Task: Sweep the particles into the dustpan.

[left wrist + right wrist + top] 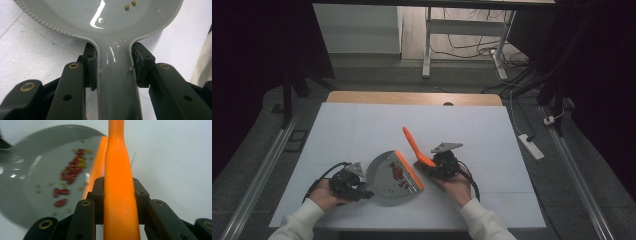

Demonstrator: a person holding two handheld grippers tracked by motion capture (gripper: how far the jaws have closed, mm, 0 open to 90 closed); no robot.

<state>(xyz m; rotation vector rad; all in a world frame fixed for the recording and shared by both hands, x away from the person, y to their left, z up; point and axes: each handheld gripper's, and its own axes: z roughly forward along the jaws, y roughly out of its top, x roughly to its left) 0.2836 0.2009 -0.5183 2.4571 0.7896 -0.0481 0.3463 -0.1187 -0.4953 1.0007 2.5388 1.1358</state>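
The left tongs (113, 72) are clamped on the handle of the grey dustpan (393, 177), which lies on the white bench (362, 130) just below its centre, with its orange lip at 3 o'clock. The right tongs (119, 192) are clamped on the orange brush (417, 145), whose handle points toward 11 o'clock.

Procedure, as judged: keep the dustpan lip flat against the bench and hold the pan level. Draw the brush toward the lip in short strokes.

Contents: the pan holds a cluster of red bits (71, 173) and scattered yellowish grains (130, 5).

left tool (362, 192) clamped, right tool (432, 167) clamped
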